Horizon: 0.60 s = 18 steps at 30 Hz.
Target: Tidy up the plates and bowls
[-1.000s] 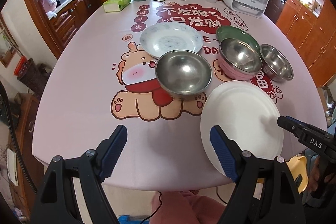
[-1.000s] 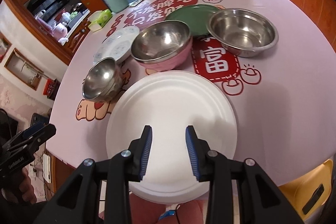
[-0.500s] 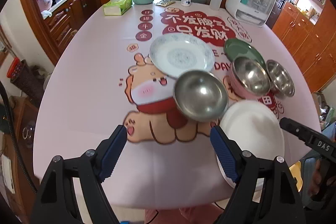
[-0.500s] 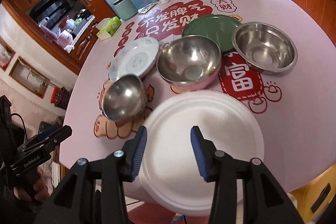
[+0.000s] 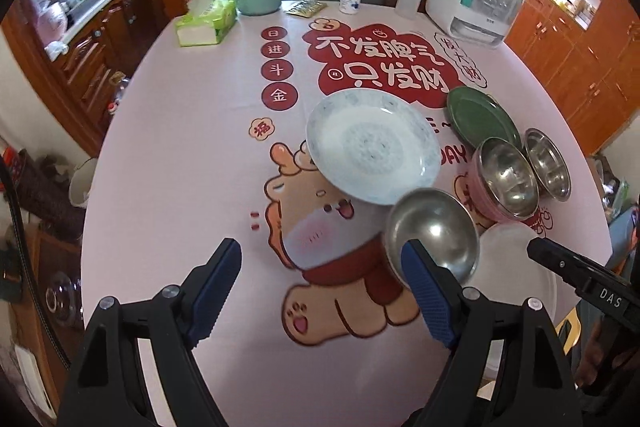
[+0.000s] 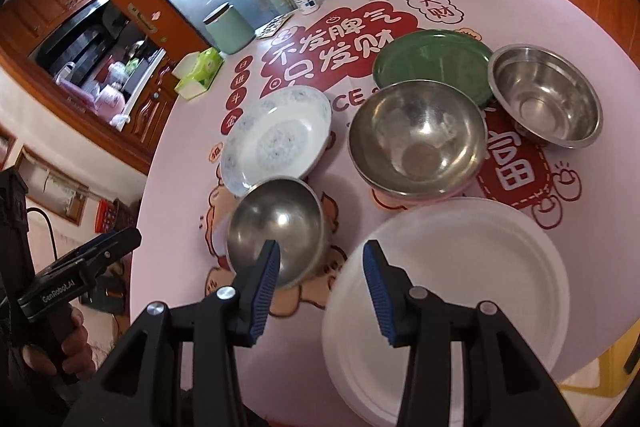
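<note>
1. We see the left gripper (image 5: 320,291) with jaws wide apart and nothing between them, poised over bare worktop (image 5: 192,155) to the left of the small steel bowl (image 5: 434,227).
2. The right gripper (image 6: 320,279) has jaws partly apart, also empty, poised between the small steel bowl (image 6: 280,227) and the white paper plate (image 6: 452,291).
3. We take the small steel bowl as landmark. Just behind it, rim nearly touching, lies the blue-patterned plate (image 6: 276,139). To its right stands the pink-sided steel bowl (image 6: 418,139), with the white paper plate in front of that, overhanging the worktop edge.
4. Beyond the pink-sided bowl lie the green plate (image 6: 428,59) and, further right, the wide steel bowl (image 6: 544,95).
5. We judge the steel bowls stiff, light and slippery: pinch across the rim wall.
6. The patterned plate looks ceramic, heavier and breakable; take its raised rim.
7. The paper plate is probably flimsy; its overhanging edge offers a hold.
</note>
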Tool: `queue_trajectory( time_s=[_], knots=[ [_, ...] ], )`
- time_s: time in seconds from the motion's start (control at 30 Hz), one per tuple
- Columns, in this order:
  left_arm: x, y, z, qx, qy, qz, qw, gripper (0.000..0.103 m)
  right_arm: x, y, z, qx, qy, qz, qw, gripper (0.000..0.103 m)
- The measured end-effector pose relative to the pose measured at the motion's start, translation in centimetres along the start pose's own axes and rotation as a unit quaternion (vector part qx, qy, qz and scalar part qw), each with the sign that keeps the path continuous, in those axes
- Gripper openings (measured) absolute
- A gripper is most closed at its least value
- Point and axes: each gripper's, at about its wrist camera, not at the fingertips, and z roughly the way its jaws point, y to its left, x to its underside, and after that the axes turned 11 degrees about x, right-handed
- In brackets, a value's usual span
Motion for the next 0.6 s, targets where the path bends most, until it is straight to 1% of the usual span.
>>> queue_trajectory(
  time_s=[0.23, 0.37, 0.6],
  knots=[
    [-2.5, 2.7, 2.7, 0.010, 0.027, 0.010, 0.9995, 0.082, -1.4, 1.0, 1.7, 0.009, 0.011, 0.029, 0.999, 0.043],
    [-3.7, 3.7, 4.2, 0.015, 0.035, 0.012, 0.9992, 0.082, -2.4, 1.9, 2.7, 0.024, 0.014, 0.027, 0.999, 0.043],
    [-5.7, 5.0, 7.0, 0.022, 0.044, 0.001, 0.9988, 0.082, -5.1, 3.0, 4.7, 0.034, 0.013, 0.020, 0.999, 0.043]
  ],
)
